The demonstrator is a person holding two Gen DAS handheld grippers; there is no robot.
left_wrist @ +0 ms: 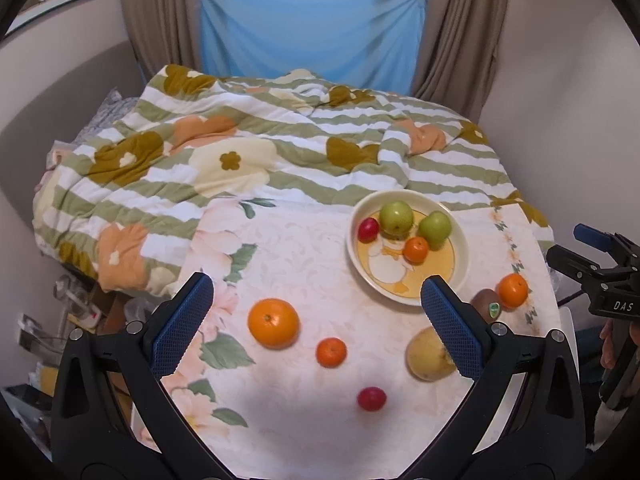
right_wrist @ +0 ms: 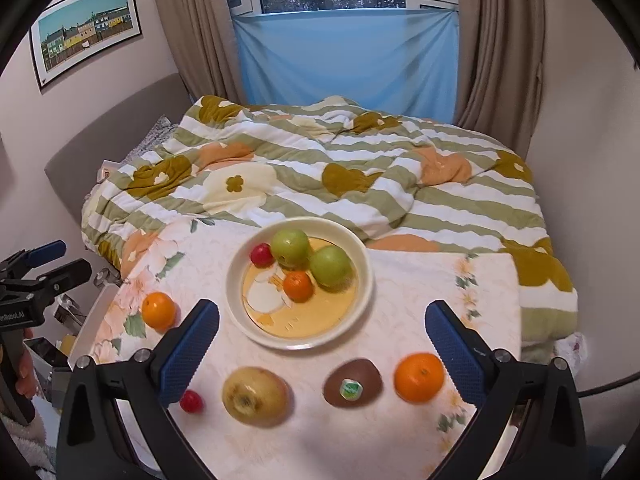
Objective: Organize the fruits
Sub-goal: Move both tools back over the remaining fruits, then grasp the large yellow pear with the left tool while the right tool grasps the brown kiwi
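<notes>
A cream bowl (left_wrist: 464, 256) (right_wrist: 236, 280) holds two green apples (left_wrist: 396, 216) (right_wrist: 290, 247), a small red fruit (left_wrist: 368, 229) and a mandarin (left_wrist: 416, 249). Loose on the floral tablecloth lie a large orange (left_wrist: 273, 323), a small mandarin (left_wrist: 331, 352), a red fruit (left_wrist: 371, 398) (right_wrist: 191, 401), a yellow pear (left_wrist: 428, 356) (right_wrist: 255, 396), a stickered kiwi (left_wrist: 486, 304) (right_wrist: 352, 386) and another orange (left_wrist: 513, 290) (right_wrist: 419, 376). My left gripper (left_wrist: 318, 320) hangs open above the small mandarin, holding nothing. Near the kiwi, my right gripper (right_wrist: 322, 340) is open and empty.
A bed with a striped flowered quilt (left_wrist: 260, 152) lies right behind the table. Cluttered shelves (left_wrist: 72, 320) stand off the table's left edge. Walls close in on both sides, and a blue cloth (right_wrist: 344, 60) hangs under the window.
</notes>
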